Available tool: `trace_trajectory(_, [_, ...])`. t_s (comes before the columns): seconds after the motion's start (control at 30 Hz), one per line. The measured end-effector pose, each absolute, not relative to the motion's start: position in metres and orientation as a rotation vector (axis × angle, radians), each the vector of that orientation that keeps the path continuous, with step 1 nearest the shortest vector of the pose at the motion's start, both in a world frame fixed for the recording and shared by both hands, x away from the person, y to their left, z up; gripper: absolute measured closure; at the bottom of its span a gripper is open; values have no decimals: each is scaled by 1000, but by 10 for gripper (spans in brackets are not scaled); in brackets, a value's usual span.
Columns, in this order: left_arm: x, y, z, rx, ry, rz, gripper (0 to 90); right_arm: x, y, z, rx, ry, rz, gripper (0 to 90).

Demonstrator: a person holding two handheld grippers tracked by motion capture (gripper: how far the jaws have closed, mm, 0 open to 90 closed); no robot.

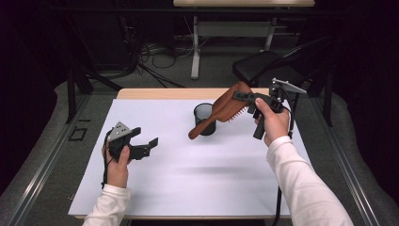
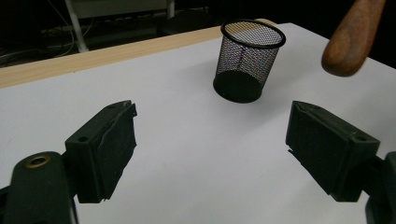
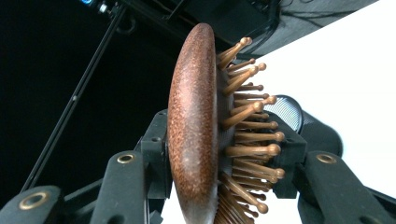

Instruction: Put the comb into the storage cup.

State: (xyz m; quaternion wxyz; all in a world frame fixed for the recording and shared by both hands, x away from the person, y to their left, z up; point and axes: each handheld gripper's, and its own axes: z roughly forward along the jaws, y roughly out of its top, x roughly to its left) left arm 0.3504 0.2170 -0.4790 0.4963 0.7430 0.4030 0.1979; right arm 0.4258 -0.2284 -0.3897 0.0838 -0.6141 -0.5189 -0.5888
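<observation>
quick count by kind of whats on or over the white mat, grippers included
Wooden hairbrush: 1, held in the air by the right gripper
Black mesh pen cup: 1, upright on the white mat
Handheld grippers: 2, the left gripper open with nothing between its jaws
Total: 4

Brown wooden hairbrush (image 1: 226,109) — tilted, handle dipping toward mesh cup (image 1: 203,117).
</observation>
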Motion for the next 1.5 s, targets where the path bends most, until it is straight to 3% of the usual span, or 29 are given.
trace_trajectory(1.03, [352, 219, -479, 1795, 976, 477, 161, 455, -229, -357, -2138, -1574, -1861, 514])
trace_trajectory(1.5, [352, 219, -480, 1800, 977, 473, 161, 456, -216, -362, -2198, -1619, -1898, 513])
